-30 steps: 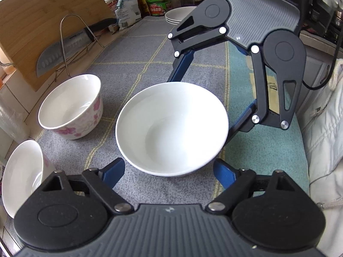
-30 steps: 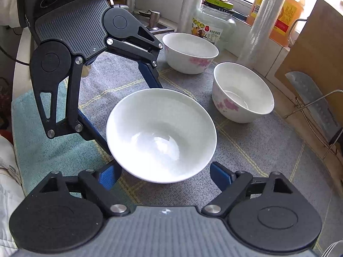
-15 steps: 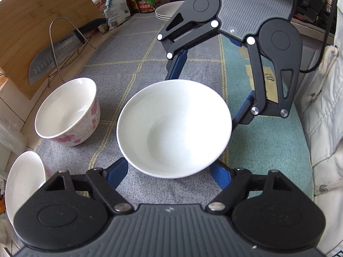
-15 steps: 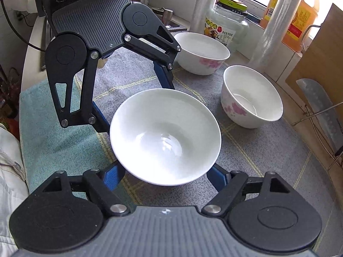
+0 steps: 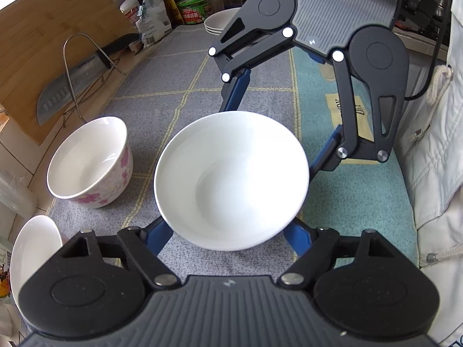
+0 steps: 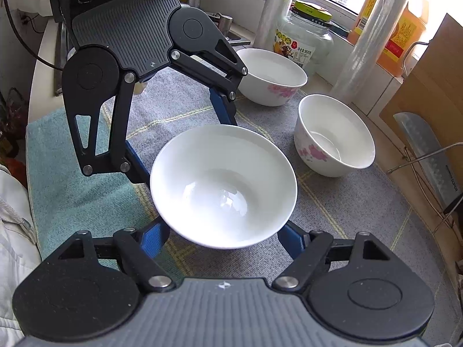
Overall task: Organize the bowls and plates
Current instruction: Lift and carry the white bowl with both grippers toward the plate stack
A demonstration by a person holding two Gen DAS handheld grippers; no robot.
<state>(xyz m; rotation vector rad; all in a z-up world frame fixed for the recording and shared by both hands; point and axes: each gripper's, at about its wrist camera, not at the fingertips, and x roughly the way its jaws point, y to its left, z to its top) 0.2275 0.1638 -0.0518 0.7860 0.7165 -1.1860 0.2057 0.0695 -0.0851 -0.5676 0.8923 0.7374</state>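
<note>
Plain white bowl [image 5: 231,179] mid-counter on grey mat [image 5: 173,81], clamped by left claw [image 5: 228,235] and right claw [image 6: 222,235], both just narrowed against its sides. Floral bowl [image 5: 89,162] near one rim; open mat beyond.

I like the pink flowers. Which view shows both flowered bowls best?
The right wrist view: both flowered bowls, near and far, show whole. The left wrist view shows one fully and only the other's rim.

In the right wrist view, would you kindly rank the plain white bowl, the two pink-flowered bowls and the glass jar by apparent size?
1. Plain white bowl, largest, though nearest the camera.
2. Nearer flowered bowl and farther flowered bowl: too alike to rank.
3. Glass jar, smallest, but farthest and partly hidden.
</note>
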